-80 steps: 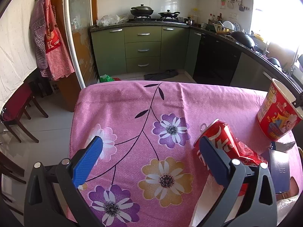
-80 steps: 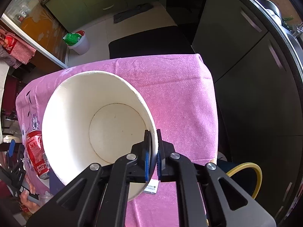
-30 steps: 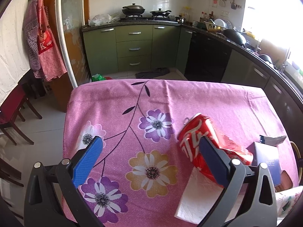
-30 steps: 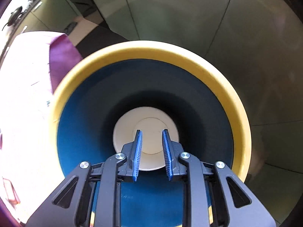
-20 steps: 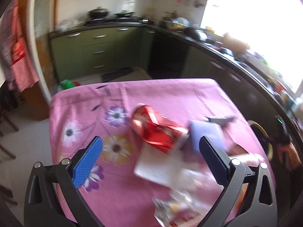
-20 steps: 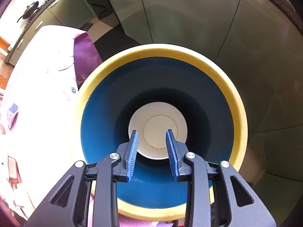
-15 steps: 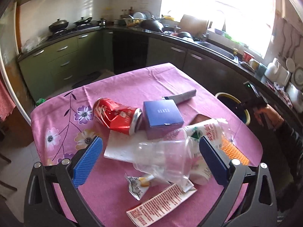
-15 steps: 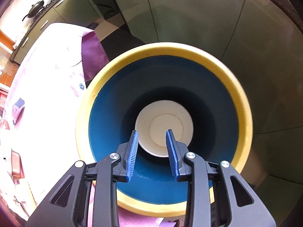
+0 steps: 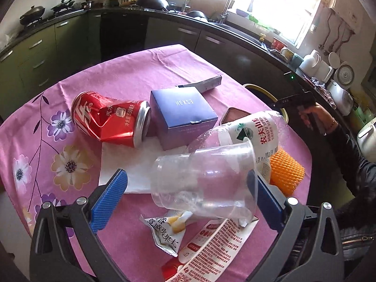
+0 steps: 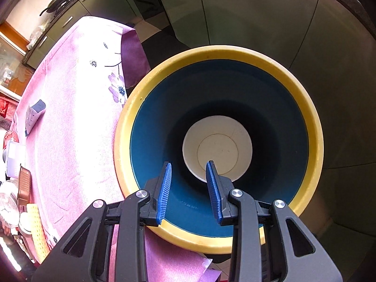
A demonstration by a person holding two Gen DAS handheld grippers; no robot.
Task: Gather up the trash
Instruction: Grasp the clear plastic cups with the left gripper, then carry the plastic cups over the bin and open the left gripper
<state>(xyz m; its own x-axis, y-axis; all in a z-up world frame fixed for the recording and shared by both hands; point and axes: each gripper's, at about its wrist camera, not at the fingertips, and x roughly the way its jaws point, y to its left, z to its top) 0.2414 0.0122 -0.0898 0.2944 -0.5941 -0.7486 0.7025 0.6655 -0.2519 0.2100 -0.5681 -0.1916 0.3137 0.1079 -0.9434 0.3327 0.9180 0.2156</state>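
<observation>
In the left wrist view my left gripper (image 9: 185,192) is open, with a clear plastic cup (image 9: 204,183) lying on its side between the fingers. Behind it lie a crushed red can (image 9: 110,118), a blue box (image 9: 183,115), a plastic water bottle (image 9: 256,131), a white napkin (image 9: 127,159), snack wrappers (image 9: 169,230) and an orange foam net (image 9: 285,171). In the right wrist view my right gripper (image 10: 189,183) is open and empty above a blue bin with a yellow rim (image 10: 315,127). The white paper cup (image 10: 217,146) lies at the bin's bottom.
The pink floral tablecloth (image 9: 131,75) covers the table; the bin (image 9: 260,90) stands just off its far right edge. Dark kitchen cabinets (image 9: 70,40) and a sink counter (image 9: 237,25) run behind. A person's hand (image 9: 312,116) holds the right gripper beyond the table.
My right gripper carried the paper cup off the table, released it into the bin and opened. My left gripper swung right, from beside the can to around the clear plastic cup.
</observation>
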